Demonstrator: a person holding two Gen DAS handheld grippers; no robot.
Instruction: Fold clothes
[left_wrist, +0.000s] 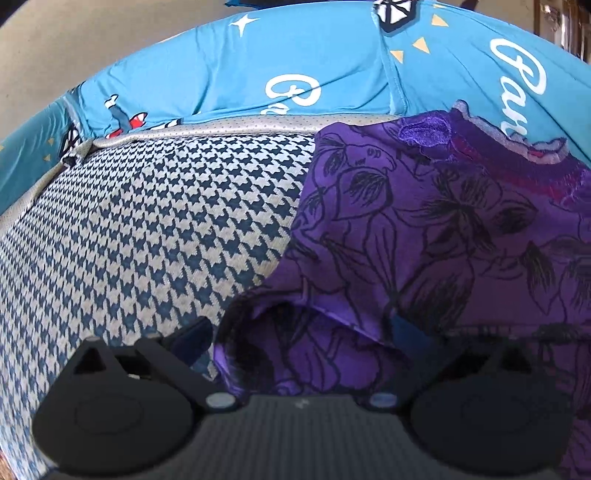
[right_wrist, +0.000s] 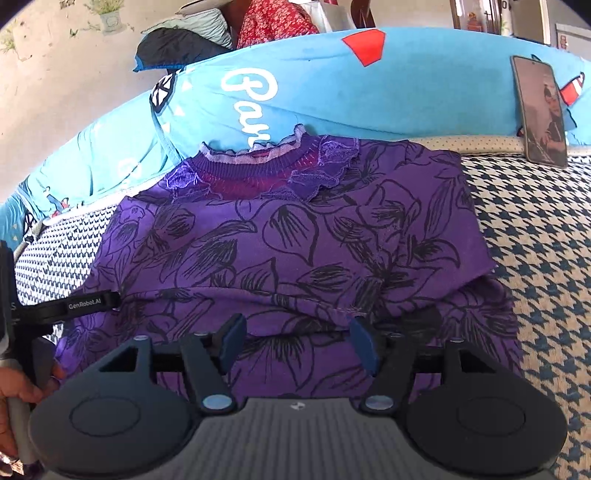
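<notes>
A purple top with black flower outlines (right_wrist: 288, 240) lies partly folded on the houndstooth surface (right_wrist: 535, 258), its frilled collar (right_wrist: 266, 162) at the far end. It also shows in the left wrist view (left_wrist: 424, 240). My right gripper (right_wrist: 295, 343) is open, its blue pads (right_wrist: 232, 339) spread just above the near folded hem. My left gripper (left_wrist: 303, 339) is at the top's left edge. Its fingers are spread and purple cloth drapes over the gap between them, hiding the right finger.
A blue printed pillow (right_wrist: 332, 92) runs along the far side and also shows in the left wrist view (left_wrist: 295, 74). A phone (right_wrist: 541, 110) leans against it at the right. Dark and red clothes (right_wrist: 221, 33) lie behind the pillow.
</notes>
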